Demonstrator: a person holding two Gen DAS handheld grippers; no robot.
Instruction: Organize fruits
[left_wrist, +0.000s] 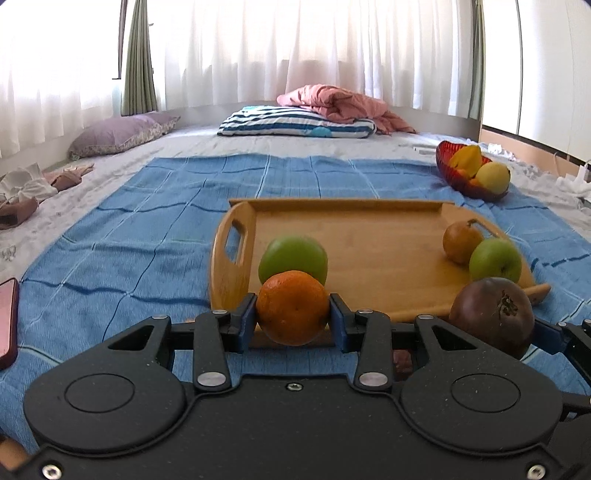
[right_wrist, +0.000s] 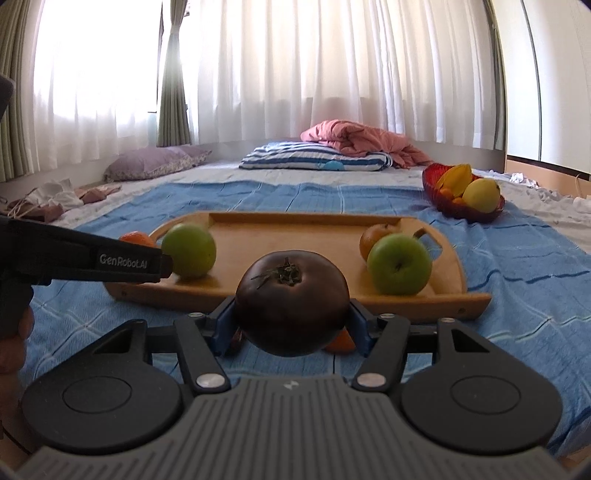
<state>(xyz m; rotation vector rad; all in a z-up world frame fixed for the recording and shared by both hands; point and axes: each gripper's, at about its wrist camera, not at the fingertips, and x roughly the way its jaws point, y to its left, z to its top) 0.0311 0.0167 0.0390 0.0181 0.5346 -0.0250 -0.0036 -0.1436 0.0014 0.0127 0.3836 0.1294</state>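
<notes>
An orange (left_wrist: 293, 307) sits clamped in the left gripper (left_wrist: 293, 321) and a dark purple fruit (right_wrist: 291, 302) in the right gripper (right_wrist: 291, 325), both just short of the wooden tray (right_wrist: 291, 236) holding two green apples (right_wrist: 399, 264).

A blue checked blanket (left_wrist: 147, 236) covers the bed, with a purple pillow (left_wrist: 118, 134), striped folded bedding (left_wrist: 295, 123), pink quilt (left_wrist: 343, 103) and white curtains (left_wrist: 295, 48) beyond

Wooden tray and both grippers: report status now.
Left gripper shut on orange. Right gripper shut on dark purple fruit. Wooden tray ahead holds two green apples, one brownish fruit; middle bare.
</notes>
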